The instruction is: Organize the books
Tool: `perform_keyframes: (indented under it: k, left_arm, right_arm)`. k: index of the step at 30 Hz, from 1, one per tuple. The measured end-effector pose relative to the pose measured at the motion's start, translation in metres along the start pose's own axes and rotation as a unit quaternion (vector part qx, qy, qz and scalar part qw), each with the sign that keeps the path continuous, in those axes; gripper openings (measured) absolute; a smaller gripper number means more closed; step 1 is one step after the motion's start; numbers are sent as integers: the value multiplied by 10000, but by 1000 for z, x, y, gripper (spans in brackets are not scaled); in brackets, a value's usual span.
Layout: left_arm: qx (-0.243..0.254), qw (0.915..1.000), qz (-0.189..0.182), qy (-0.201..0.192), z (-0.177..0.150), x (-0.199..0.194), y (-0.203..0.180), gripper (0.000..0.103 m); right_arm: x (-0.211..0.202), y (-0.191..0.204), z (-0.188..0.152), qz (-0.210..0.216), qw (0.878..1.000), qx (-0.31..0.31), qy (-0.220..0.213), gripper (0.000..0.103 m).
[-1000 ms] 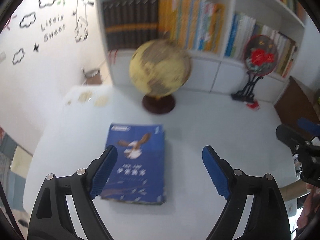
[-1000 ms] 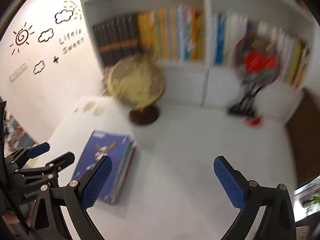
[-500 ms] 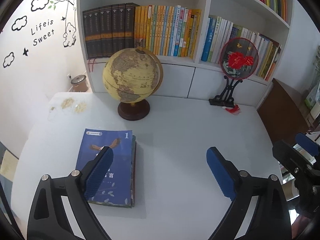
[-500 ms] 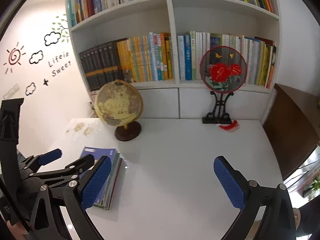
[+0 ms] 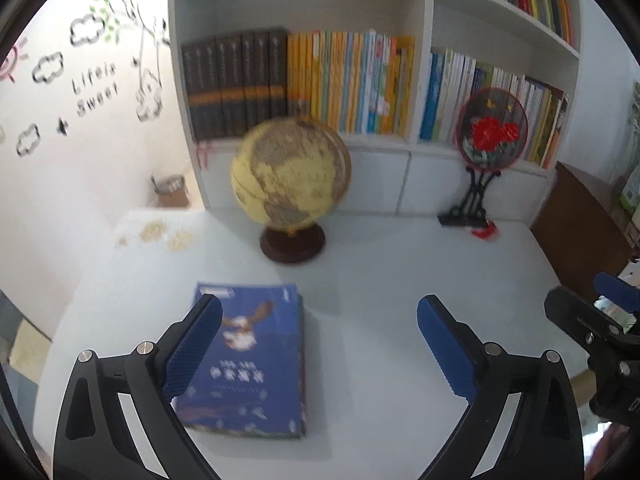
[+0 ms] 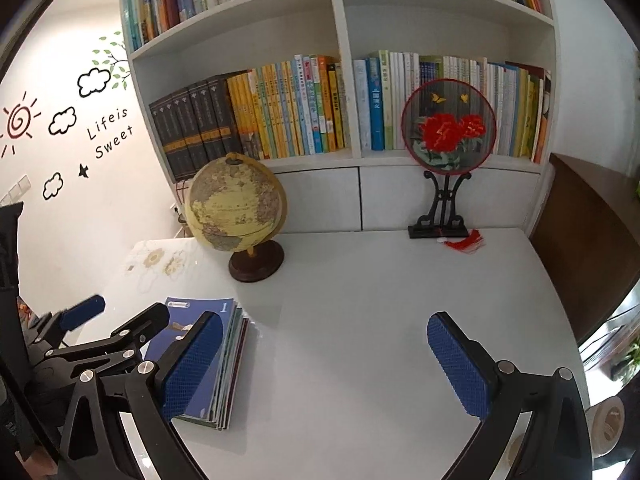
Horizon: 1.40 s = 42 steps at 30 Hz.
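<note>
A stack of thin books with a blue cover point(image 5: 248, 360) lies flat on the white table point(image 5: 380, 280), in front of the globe. My left gripper point(image 5: 318, 320) hovers over the stack's right edge. Its jaws are opening, and the left finger point(image 5: 192, 344) hides part of the cover. The pads touch nothing. In the right wrist view the same stack point(image 6: 234, 352) sits at the lower left, partly behind that gripper's left finger. My right gripper point(image 6: 325, 336) stands open over bare table to the right of the stack. The left gripper point(image 6: 100, 332) shows at that view's left edge.
A yellow globe point(image 6: 236, 204) on a dark base stands behind the stack. A round fan ornament point(image 6: 448, 128) on a black stand sits at the back right with a red tassel point(image 6: 464, 245). Full bookshelves point(image 6: 280, 108) line the back wall. A brown cabinet point(image 6: 592, 240) borders the table's right side.
The left gripper's fingers have spread a little wider over the blue stack. The right wrist view has shifted and shows more of the shelves. The books have not moved.
</note>
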<state>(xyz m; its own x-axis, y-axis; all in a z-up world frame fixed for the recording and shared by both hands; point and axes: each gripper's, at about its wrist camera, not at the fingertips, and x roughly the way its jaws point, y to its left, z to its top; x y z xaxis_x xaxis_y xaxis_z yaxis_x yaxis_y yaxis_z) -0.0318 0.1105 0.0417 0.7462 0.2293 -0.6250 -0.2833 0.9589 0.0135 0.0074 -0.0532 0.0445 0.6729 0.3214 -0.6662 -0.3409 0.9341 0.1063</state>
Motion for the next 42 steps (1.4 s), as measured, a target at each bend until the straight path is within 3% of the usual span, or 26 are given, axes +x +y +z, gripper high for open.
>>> perform_keyframes:
  k: [3, 7, 18, 31, 42]
  left_arm:
    - [95, 9993, 230, -277, -1, -6, 0, 98]
    - [270, 9992, 218, -209, -5, -9, -2, 99]
    - [153, 9996, 227, 105, -13, 5, 4, 102]
    - [249, 9977, 446, 453, -32, 29, -1, 102]
    - [339, 9966, 411, 633, -39, 43, -15, 102]
  right_arm:
    - [-1, 10, -1, -123, 9994, -316, 2, 102]
    - [2, 18, 3, -517, 9948, -863, 141, 102]
    - [-1, 13, 2, -395, 9970, -649, 110, 102]
    - [51, 11, -17, 17, 9980, -195, 595, 102]
    - [70, 2, -24, 55, 9971, -34, 762, 102]
